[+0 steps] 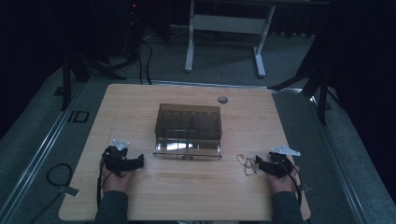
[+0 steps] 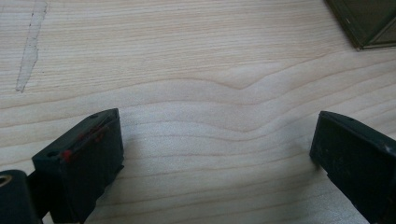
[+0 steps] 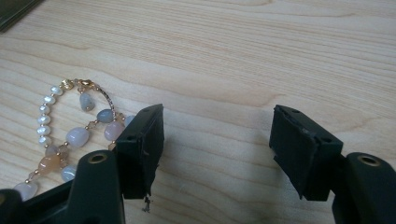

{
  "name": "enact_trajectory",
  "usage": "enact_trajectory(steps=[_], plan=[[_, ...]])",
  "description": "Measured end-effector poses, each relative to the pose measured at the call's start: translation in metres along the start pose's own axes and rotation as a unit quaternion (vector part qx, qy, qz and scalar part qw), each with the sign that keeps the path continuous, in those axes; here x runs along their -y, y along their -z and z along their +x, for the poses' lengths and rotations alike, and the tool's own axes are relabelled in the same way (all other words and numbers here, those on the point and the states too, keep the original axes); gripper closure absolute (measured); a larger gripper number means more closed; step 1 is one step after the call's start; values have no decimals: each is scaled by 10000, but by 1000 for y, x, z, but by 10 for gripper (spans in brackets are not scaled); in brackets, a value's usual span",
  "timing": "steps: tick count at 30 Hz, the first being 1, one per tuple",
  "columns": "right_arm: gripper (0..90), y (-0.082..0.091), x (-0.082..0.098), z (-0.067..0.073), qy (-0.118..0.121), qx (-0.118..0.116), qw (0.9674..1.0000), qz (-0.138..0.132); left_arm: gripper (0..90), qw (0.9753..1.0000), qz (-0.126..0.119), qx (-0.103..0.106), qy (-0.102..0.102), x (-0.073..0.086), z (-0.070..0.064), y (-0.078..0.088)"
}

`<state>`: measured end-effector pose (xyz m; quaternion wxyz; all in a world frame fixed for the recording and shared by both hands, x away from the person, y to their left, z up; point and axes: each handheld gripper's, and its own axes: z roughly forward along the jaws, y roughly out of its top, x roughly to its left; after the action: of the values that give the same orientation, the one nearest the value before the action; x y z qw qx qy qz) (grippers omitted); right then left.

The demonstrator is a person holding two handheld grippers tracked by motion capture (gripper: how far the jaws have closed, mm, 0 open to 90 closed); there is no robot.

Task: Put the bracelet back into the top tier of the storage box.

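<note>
Wooden table (image 1: 187,186) w/ a smoky see-through plastic box (image 1: 188,121) at center, its drawer or tray (image 1: 187,149) sticking out toward the person. Small grey disc (image 1: 222,99) set in the tabletop near the far edge, behind the box.

Left gripper (image 1: 135,162) rests on the table at the near left, held by the person's left hand (image 1: 116,179), pointing right toward the box front. In the left gripper view its jaws are wide apart, nothing btwn them, just bare wood; a dark corner of the box (image 2: 369,21) shows top right, and there's a pale scuff (image 2: 29,51) on the wood top left.

Right gripper (image 1: 259,162) at the near right, held by the right hand (image 1: 282,182), pointing left. Jaws apart too, bare wood btwn them in the right gripper view.

Beaded bracelet (image 3: 70,130) lies flat on the table, just beside the right gripper's tip; pearl-like white beads plus bigger pale blue, pink and orange stones, gold clasp. It sits outside the jaws, next to one jaw & partly hidden behind it; can't tell if touching. In the high view the bracelet (image 1: 246,164) is right of the box drawer, apart from it.

Beyond the table: grey carpet floor (image 1: 224,70), white legs of another table (image 1: 224,37), black cables (image 1: 58,175) at left.
</note>
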<state>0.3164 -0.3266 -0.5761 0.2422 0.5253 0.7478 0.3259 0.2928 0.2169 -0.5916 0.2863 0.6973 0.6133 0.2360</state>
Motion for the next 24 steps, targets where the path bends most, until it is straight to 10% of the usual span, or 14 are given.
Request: enact_trajectory(steps=[13,24], plan=[[372,1,-1,-1,28,-35,10000,34,28,10000,1,-21,46,0,-1,0],[503,0,-17,-7,71,-58,9981,617,28,10000,-7,-45,75,0,-2,0]])
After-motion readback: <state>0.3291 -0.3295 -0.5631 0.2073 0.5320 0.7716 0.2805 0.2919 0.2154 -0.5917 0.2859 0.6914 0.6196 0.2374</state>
